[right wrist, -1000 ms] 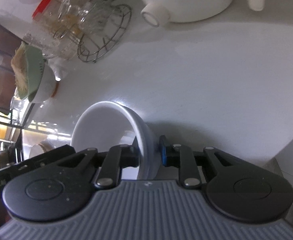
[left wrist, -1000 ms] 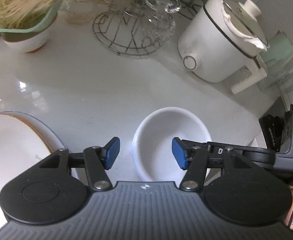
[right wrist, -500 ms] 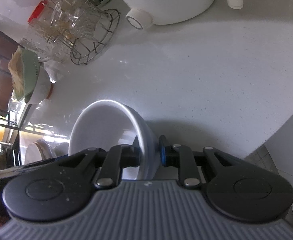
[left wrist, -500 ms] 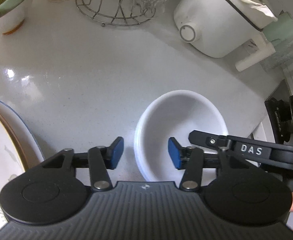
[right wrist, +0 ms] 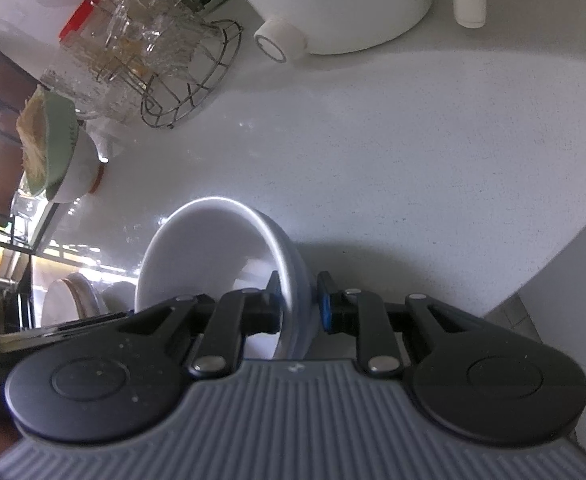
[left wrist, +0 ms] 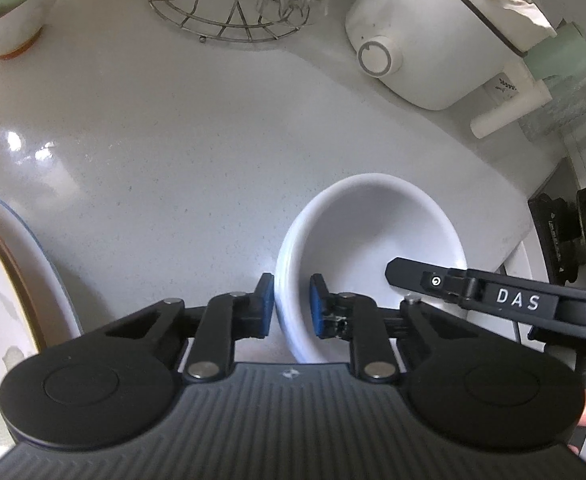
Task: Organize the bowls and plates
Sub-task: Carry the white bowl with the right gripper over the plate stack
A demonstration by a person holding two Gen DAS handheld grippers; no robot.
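A white bowl [left wrist: 373, 240] sits at the counter's front right, held from both sides. My left gripper [left wrist: 291, 304] is shut on its near left rim, one blue pad inside and one outside. My right gripper [right wrist: 301, 300] is shut on the opposite rim of the same bowl [right wrist: 209, 256]; its black body shows in the left wrist view [left wrist: 493, 300]. A stack of plates [left wrist: 9, 280] with a brown-rimmed one on top lies at the left edge, and it shows faintly in the right wrist view [right wrist: 73, 300].
A white electric cooker [left wrist: 433, 40] stands at the back right, a wire rack with glassware [left wrist: 237, 0] at the back middle, and a white bowl with a green strainer [left wrist: 9, 4] at the back left. The counter edge [right wrist: 553, 260] runs close on the right, beside a black stove [left wrist: 573, 232].
My left gripper has moved forward and closed from open onto the bowl's left rim. The right gripper has kept its hold on the bowl.
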